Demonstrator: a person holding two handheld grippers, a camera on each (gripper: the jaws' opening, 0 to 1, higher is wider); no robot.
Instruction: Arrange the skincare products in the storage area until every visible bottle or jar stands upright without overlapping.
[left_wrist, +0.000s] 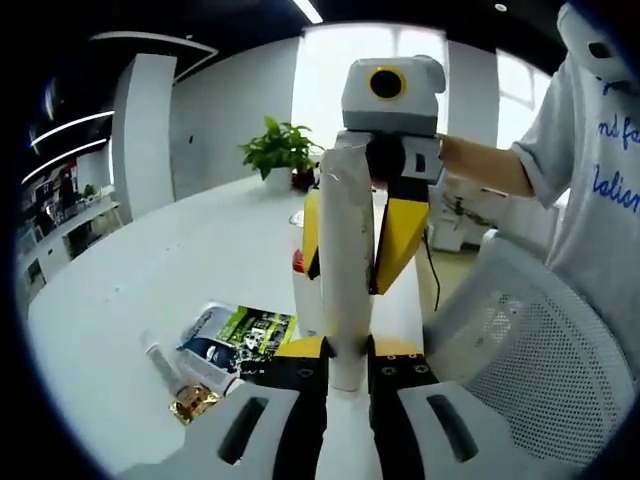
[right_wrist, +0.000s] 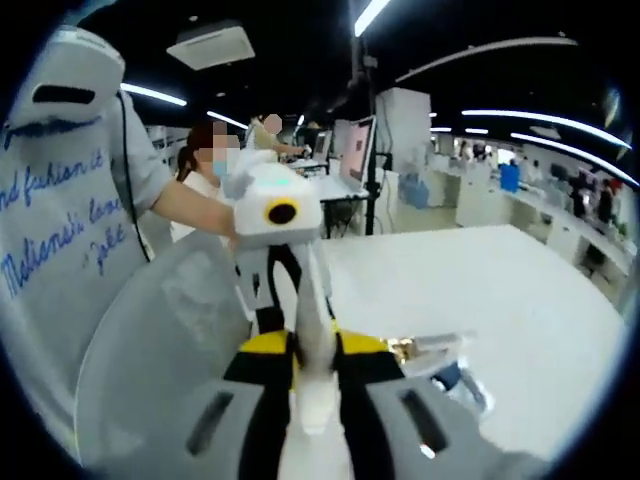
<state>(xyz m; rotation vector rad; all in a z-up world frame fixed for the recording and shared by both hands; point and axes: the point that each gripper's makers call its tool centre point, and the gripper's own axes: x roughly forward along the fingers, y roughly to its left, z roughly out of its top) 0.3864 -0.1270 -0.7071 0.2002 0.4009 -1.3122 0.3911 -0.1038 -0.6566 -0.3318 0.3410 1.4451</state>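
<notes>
Item: white tube (left_wrist: 347, 270), skincare product, long and slim. Held in mid-air above the white counter (left_wrist: 180, 270), gripped at both ends at once.

Handling (judged, not tested): likely light; a plastic squeeze tube of this kind gives under pressure, so a hard pinch on the body would dent it or let it slide. The skin looks smooth and probably slippery. Best hold is near the stiffer cap end or the crimped end. It is tall and narrow, so it will tip easily when stood on its cap.

Left gripper (left_wrist: 347, 372): jaws nearly closed, pinching the near end of the tube between the black pads.

Right gripper (right_wrist: 313, 362): jaws likewise drawn close, clamped on the tube's other end; in the left gripper view it appears beyond the tube with its yellow jaws either side of it.

Other stock on the counter:
- a flat packet (left_wrist: 240, 335) printed in green, black and blue, lying down
- a small clear tube (left_wrist: 163, 362) lying on its side just beside the packet
- a small gold item (left_wrist: 192, 402) near them (too blurred to identify)
- a pale bottle with a red mark (left_wrist: 302, 275), upright behind the held tube, mostly hidden

Also present: a potted plant (left_wrist: 278, 150) at the counter's far end, a white mesh chair (left_wrist: 530, 345), and a person in a white printed shirt (left_wrist: 590, 170).

Status: the lying items are yet to be stood up.
</notes>
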